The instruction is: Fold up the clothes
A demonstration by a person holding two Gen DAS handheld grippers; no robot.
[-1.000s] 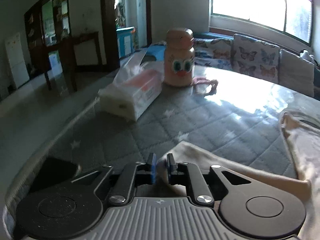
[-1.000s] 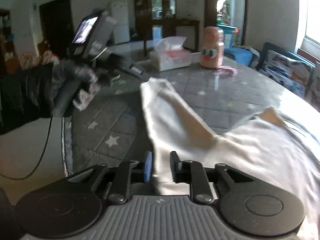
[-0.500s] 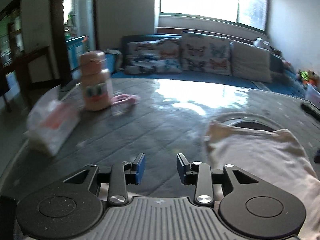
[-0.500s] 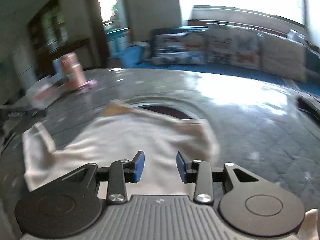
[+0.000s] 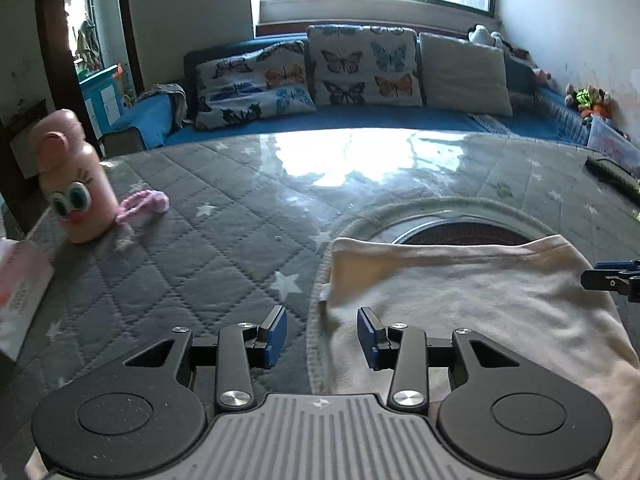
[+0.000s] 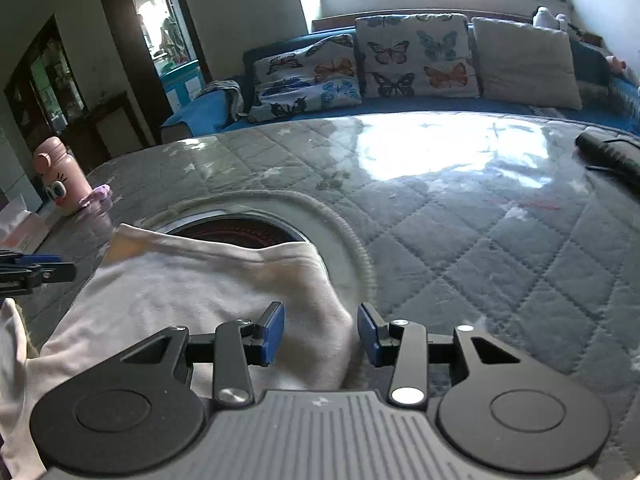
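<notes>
While grippers gape, garment (image 5: 460, 300) lies between

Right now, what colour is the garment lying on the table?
Cream-white, a plain garment with no visible print; it shows best in the right wrist view.

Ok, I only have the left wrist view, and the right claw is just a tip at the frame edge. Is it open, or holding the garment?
Observer: Open. In the right wrist view the right claw has its jaws apart, and the right edge of the garment lies between them, not pinched.
Operator: Is any of the garment hidden below my left claw?
Observer: Yes. The right wrist view shows a loose flap standing up at the garment's near left corner.
</notes>
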